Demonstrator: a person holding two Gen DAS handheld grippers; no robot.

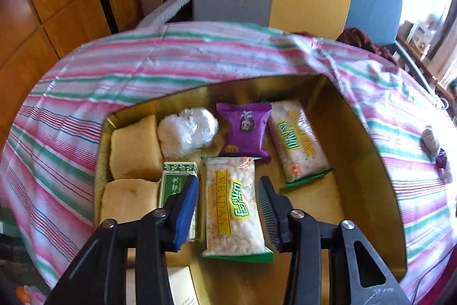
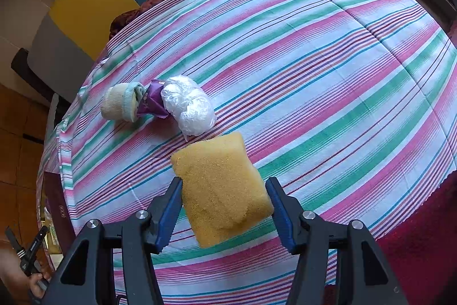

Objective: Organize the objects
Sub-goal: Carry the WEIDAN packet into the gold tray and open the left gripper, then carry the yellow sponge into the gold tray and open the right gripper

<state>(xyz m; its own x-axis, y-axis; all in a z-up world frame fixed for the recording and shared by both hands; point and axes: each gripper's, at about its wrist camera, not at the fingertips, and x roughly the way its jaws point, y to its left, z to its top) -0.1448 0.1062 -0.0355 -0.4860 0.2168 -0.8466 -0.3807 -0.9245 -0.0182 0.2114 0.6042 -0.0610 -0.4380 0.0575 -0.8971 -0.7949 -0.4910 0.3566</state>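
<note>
Right gripper (image 2: 224,215) clamps the yellow sponge (image 2: 221,190) at lower centre, long axis running upper left to lower right. Left gripper (image 1: 228,207) straddles a rice-cracker pack (image 1: 234,207) unpinched, lengthwise up-frame in the gold tin (image 1: 368,162).

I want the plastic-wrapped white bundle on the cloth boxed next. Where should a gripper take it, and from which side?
Grip the white bundle across its narrower middle, coming from above. It lies as a lumpy oblong on the striped cloth. Its upper-left end touches the purple wrapper, so closing across the short width, from the free long sides, probably avoids catching that.
</note>
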